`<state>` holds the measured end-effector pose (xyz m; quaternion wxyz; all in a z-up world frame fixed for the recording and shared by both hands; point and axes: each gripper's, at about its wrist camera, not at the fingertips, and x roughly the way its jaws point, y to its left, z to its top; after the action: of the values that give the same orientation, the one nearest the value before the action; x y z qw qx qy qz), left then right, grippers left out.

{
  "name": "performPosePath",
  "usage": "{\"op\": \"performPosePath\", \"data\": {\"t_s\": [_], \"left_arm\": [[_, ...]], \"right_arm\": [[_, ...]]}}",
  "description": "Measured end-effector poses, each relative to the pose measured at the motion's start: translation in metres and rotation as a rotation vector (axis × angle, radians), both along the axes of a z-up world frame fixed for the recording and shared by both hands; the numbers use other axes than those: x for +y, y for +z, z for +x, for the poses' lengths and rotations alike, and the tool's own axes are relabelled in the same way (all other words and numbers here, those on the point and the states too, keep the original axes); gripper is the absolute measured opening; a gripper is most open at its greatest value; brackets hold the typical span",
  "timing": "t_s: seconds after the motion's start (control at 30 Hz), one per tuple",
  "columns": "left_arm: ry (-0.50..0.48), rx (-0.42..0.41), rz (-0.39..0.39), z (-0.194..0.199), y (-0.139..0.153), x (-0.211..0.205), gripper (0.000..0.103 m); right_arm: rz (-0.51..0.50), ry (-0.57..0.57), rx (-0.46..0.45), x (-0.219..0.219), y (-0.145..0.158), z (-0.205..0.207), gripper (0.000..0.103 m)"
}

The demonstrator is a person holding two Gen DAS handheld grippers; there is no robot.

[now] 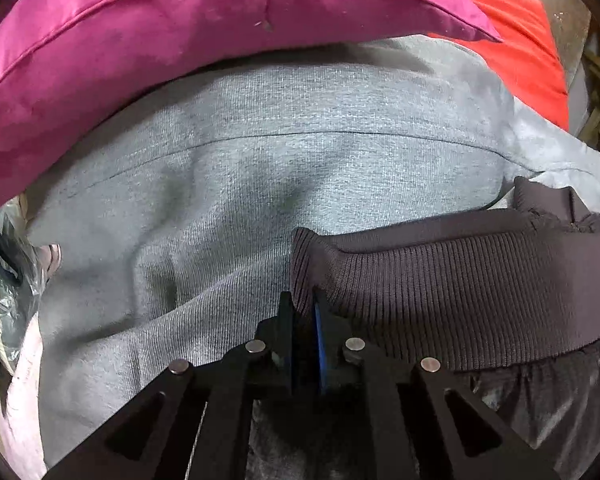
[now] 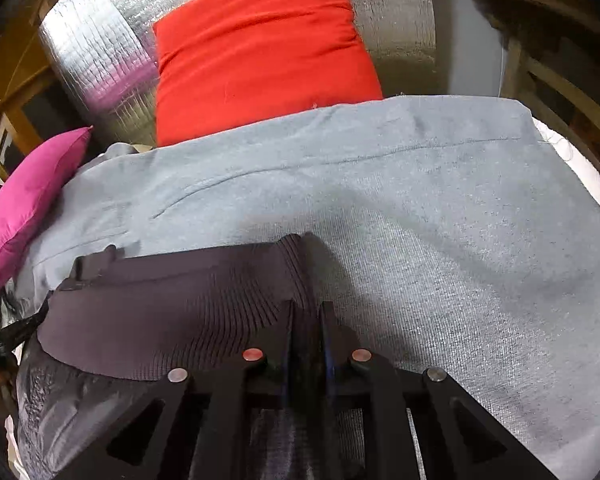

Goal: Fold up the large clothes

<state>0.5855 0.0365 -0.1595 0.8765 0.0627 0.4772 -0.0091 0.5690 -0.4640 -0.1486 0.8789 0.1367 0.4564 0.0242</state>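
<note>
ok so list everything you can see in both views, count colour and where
ribbed band of a dark garment: 1, dark brown-grey, near edge, on the grey cloth
grey cloth: 1, light grey, spread under the garment
pink cushion: 1, magenta, far left
red cushion: 1, far side, against the foil
silver foil sheet: 1, behind the cushions
clear plastic wrap: 1, left edge
left gripper: 1, black, shut on the band's left end
right gripper: 1, black, shut on the band's right end
</note>
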Motion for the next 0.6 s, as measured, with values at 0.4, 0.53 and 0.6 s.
{"op": "performPosePath", "data": {"t_s": [0.4,0.53,0.6], "left_arm": [[-0.006,-0.256,0.124,-0.09,0.089,-0.003,0.072],[-0.077,-0.293,0.022,-0.151,0.095,-0.018,0.076],[-0.113,-0.287,-0.03,-0.172,0.082,-0.032,0.076]], "right_arm": [[-0.065,-0.03,-0.088,0.005,0.063,-0.053,0.09],[0.029,0.115,-0.126,0.041,0.088,-0.092,0.09],[0.072,0.181,-0.099,0.064,0.083,-0.108,0.09]]}}
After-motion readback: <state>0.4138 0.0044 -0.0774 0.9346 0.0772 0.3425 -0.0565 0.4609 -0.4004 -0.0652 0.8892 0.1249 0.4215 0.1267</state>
